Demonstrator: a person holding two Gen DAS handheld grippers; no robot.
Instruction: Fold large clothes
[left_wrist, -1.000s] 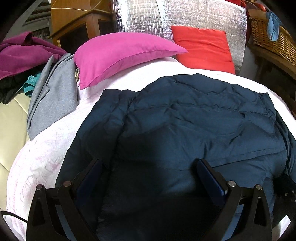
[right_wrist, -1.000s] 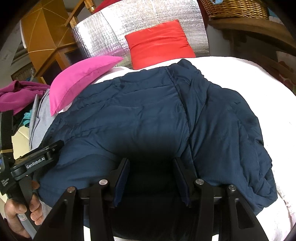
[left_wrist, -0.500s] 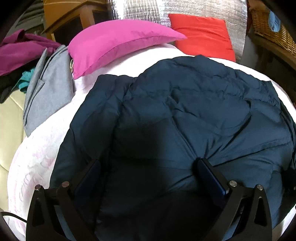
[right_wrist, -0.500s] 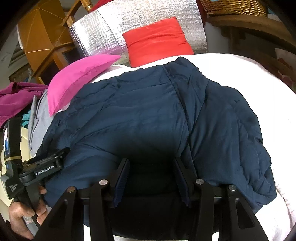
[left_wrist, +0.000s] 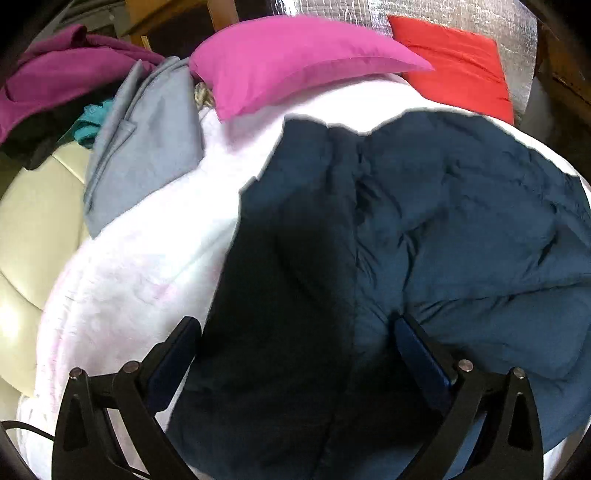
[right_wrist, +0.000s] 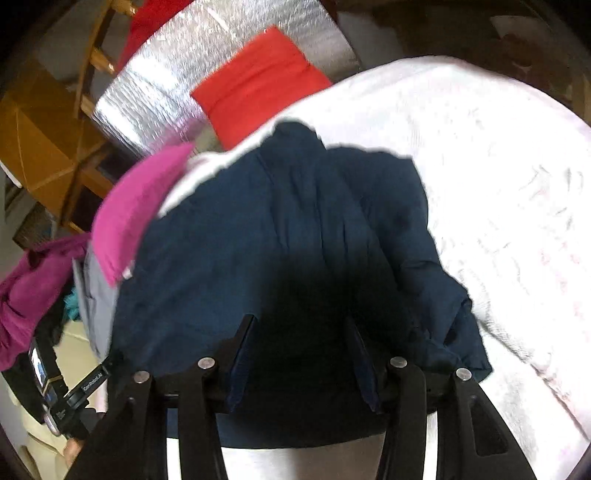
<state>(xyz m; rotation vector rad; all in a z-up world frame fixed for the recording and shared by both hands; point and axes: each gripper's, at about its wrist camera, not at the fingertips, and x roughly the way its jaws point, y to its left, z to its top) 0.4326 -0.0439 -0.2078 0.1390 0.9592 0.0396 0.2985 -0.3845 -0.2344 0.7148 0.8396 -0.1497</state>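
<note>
Both grippers hang low over a dark navy quilted puffer jacket (left_wrist: 424, 229) spread on a white fleecy bed cover (left_wrist: 140, 280).

Nearest, the left gripper (left_wrist: 295, 332) has its fingers spread wide, the jacket's near hem lying between them. The right gripper (right_wrist: 301, 332) holds its fingers at a narrower gap; the fabric there is in deep shadow, so whether they pinch it is hard to tell. The jacket lies rumpled across the cover's middle. Left of it sits a grey folded garment (left_wrist: 144, 147), near a heap of magenta clothing (left_wrist: 59, 77). Beyond lie a pink pillow (left_wrist: 295, 59) and a red cushion (left_wrist: 458, 62), the cushion leaning on a silver foil panel (right_wrist: 162, 85).
</note>
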